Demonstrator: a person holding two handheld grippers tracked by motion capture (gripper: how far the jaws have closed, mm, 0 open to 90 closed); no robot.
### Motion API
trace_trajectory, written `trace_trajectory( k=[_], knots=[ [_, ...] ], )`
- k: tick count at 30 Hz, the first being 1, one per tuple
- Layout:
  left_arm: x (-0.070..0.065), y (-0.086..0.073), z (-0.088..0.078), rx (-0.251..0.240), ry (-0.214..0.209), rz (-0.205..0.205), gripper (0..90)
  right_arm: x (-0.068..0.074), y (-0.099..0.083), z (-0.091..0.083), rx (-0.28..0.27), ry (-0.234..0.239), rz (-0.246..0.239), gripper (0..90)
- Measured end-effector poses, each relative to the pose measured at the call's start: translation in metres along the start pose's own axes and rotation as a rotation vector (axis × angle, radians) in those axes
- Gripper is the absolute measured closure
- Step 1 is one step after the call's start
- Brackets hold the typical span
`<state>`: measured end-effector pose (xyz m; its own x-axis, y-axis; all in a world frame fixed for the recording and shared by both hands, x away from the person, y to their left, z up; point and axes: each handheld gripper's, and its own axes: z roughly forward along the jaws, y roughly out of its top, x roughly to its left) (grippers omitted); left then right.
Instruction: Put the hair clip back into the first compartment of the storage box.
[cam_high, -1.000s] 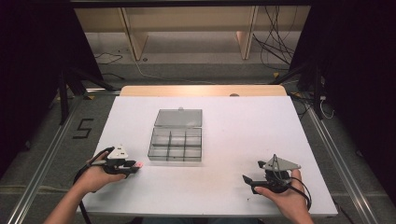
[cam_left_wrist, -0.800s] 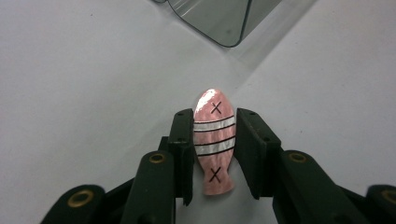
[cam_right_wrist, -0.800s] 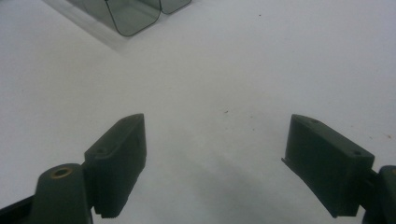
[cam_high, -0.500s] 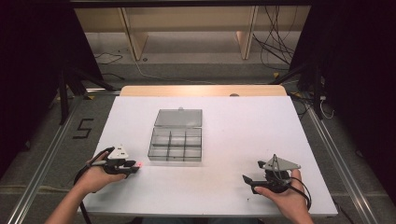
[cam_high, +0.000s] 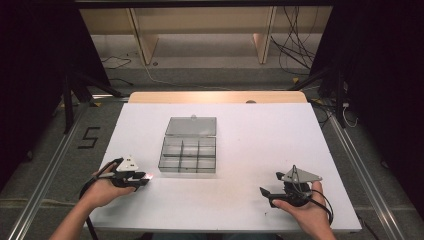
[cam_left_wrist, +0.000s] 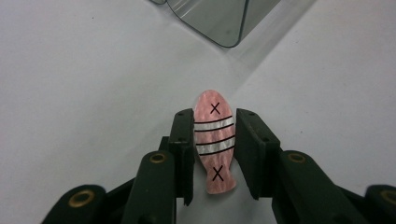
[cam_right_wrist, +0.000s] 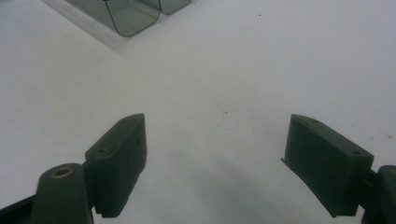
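A clear plastic compartment box (cam_high: 188, 152) with its lid folded back lies in the middle of the white table (cam_high: 260, 135). My left gripper (cam_high: 142, 177) rests near the table's front left, shut on a small pink fish-shaped piece (cam_left_wrist: 214, 140) marked with black stripes and two crosses. The fish (cam_high: 148, 175) pokes out toward the box's near left corner (cam_left_wrist: 224, 23). At the front right my right gripper (cam_high: 266, 193) stands open, its jaws wide apart over bare table (cam_right_wrist: 215, 135), nothing between them.
The box's rounded corner (cam_right_wrist: 130, 18) shows at the top left of the right gripper view. A wooden strip (cam_high: 217, 97) runs along the table's far edge. Cables (cam_high: 295, 50) and shelving lie on the floor beyond it.
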<state>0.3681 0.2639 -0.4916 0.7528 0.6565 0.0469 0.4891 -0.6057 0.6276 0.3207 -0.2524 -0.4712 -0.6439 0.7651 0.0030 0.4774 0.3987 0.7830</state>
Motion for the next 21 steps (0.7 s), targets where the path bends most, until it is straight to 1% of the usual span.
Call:
trace_trajectory(
  k=[7, 12, 13, 14, 15, 16, 17, 18, 21],
  knots=[
    [-0.0011, 0.001, -0.0001, 0.003, 0.002, 0.013, 68.3, 0.0, 0.0002, 0.0002, -0.001, 0.001, 0.001, 21.9],
    [-0.001, 0.0007, -0.0003, 0.0, -0.001, 0.007, 68.4, 0.0002, 0.0003, 0.0002, -0.001, 0.002, 0.0, 21.9],
    [-0.0006, 0.0009, -0.0007, -0.004, -0.001, 0.007, 73.5, 0.0001, 0.0004, 0.0001, -0.002, 0.002, 0.0, 21.9],
    [0.0002, 0.0015, -0.002, -0.031, -0.005, -0.007, 73.5, 0.0001, 0.0004, 0.0001, -0.002, 0.002, 0.0, 21.9],
    [0.0014, 0.0024, -0.0036, -0.04, 0.001, -0.009, 81.4, 0.0001, 0.0004, 0.0, -0.003, 0.001, 0.001, 21.9],
    [0.0003, 0.0029, -0.0032, -0.008, 0.03, 0.042, 81.4, 0.0001, 0.0004, 0.0, -0.003, 0.001, 0.001, 21.9],
    [-0.0023, 0.0031, -0.0012, 0.029, 0.036, 0.081, 79.2, -0.0001, 0.0003, 0.0001, -0.002, 0.001, 0.001, 21.9],
    [-0.0043, 0.003, 0.0005, 0.037, 0.043, 0.099, 80.1, 0.0001, 0.0003, 0.0003, -0.001, 0.002, 0.002, 21.9],
    [-0.0032, 0.0024, 0.0003, 0.029, 0.041, 0.071, 79.9, 0.0005, 0.0004, 0.0, -0.003, 0.004, -0.003, 21.9]
  ],
)
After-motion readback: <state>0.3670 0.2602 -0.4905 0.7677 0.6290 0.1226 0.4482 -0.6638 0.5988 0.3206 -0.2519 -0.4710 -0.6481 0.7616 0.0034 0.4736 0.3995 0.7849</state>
